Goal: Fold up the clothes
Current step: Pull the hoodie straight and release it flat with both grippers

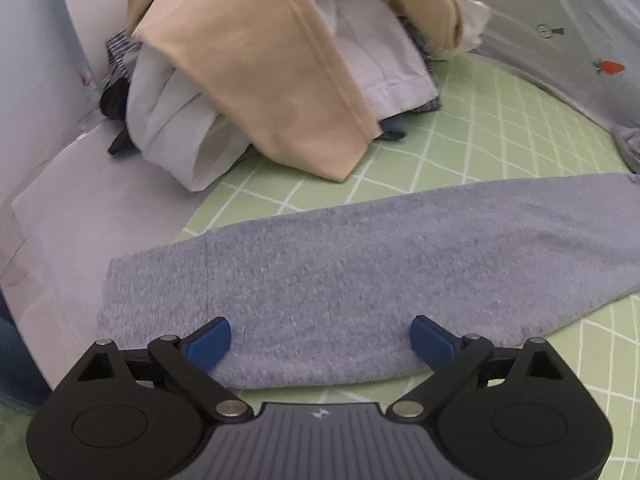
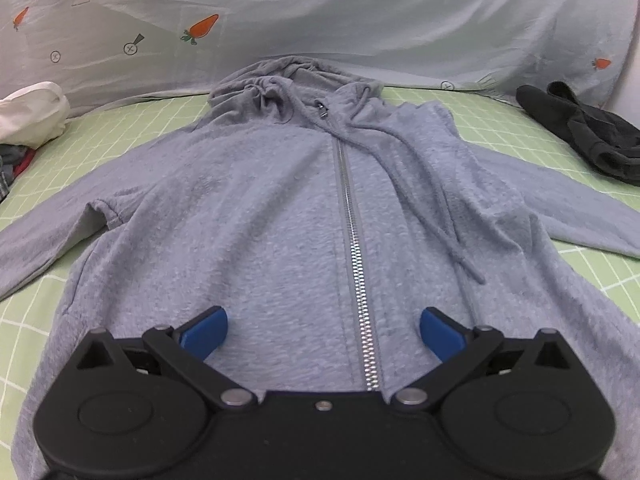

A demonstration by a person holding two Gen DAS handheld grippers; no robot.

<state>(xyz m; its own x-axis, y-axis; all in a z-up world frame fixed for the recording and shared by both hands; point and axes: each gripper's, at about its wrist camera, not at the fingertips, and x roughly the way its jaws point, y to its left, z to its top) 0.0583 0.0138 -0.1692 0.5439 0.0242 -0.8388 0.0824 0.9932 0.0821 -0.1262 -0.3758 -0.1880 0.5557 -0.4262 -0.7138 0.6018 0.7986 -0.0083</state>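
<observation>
A grey zip-up hoodie (image 2: 280,216) lies flat, front up, on the green checked sheet (image 2: 100,120), hood at the far end and both sleeves spread out. Its zipper (image 2: 356,264) is closed and a drawstring trails to the right. My right gripper (image 2: 322,336) is open and empty just above the hoodie's lower front, straddling the zipper. In the left wrist view one grey sleeve (image 1: 360,264) lies straight across. My left gripper (image 1: 320,340) is open and empty, its blue fingertips (image 1: 210,342) over the sleeve near the cuff.
A pile of beige and white clothes (image 1: 256,68) sits beyond the sleeve at the back left, against a white wall (image 1: 60,200). A black garment (image 2: 580,128) lies at the far right. A white garment (image 2: 32,112) lies at the far left. A carrot-print sheet (image 2: 320,12) rises behind.
</observation>
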